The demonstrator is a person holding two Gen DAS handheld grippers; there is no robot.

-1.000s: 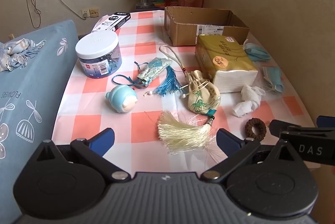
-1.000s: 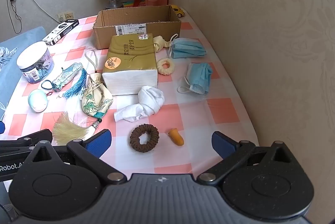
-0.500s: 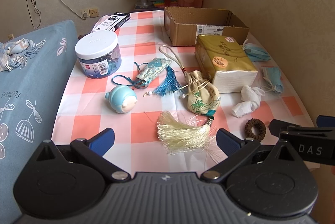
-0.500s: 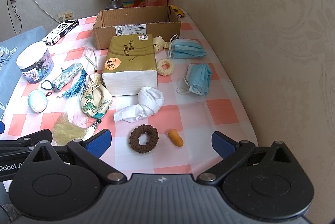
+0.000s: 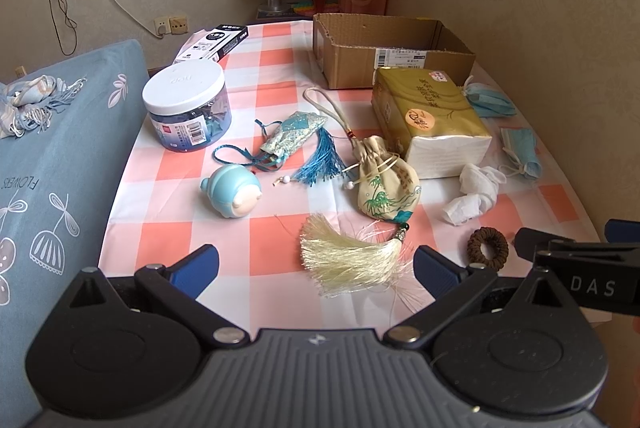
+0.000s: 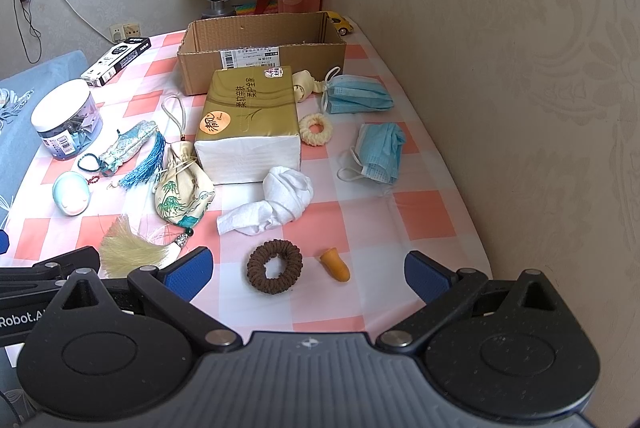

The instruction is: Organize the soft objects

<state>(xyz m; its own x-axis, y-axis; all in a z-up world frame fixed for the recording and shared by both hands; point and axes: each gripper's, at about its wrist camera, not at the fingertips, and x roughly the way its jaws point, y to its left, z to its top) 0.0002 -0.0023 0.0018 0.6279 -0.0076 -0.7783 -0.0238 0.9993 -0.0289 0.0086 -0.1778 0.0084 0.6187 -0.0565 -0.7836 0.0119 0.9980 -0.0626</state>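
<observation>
Nothing on the table had shifted since the earlier frames, and both grippers kept their places at its near edge; the left gripper (image 5: 316,266) hovered with its blue-tipped fingers spread wide and holding nothing, the right gripper (image 6: 308,270) likewise apart and empty. Landmark: the gold tissue pack (image 6: 250,120), lying on the checked tablecloth (image 6: 420,220). Behind the pack stood the open cardboard box (image 6: 262,62), which looked empty; nearer than the pack, almost touching its white end, lay the knotted white cloth (image 6: 280,202). To the right of the pack, just beside it, lay the cream scrunchie (image 6: 316,128); farther right lay two blue face masks (image 6: 356,94) (image 6: 380,152), one behind the other, and a beige knotted piece (image 6: 304,86) rested by the pack's far right corner. Left of the pack's near corner, touching it, sat the cream drawstring pouch (image 5: 386,182), its pale tassel (image 5: 348,260) trailing toward the left gripper; farther left lay the blue sachet with a blue tassel (image 5: 294,132), then the pale blue figurine (image 5: 234,190) and the white-lidded jar (image 5: 186,106). Well in front of the pack, between the right gripper's fingers, lay the brown scrunchie (image 6: 274,268) and, just right of it, an orange finger cot (image 6: 336,264).
</observation>
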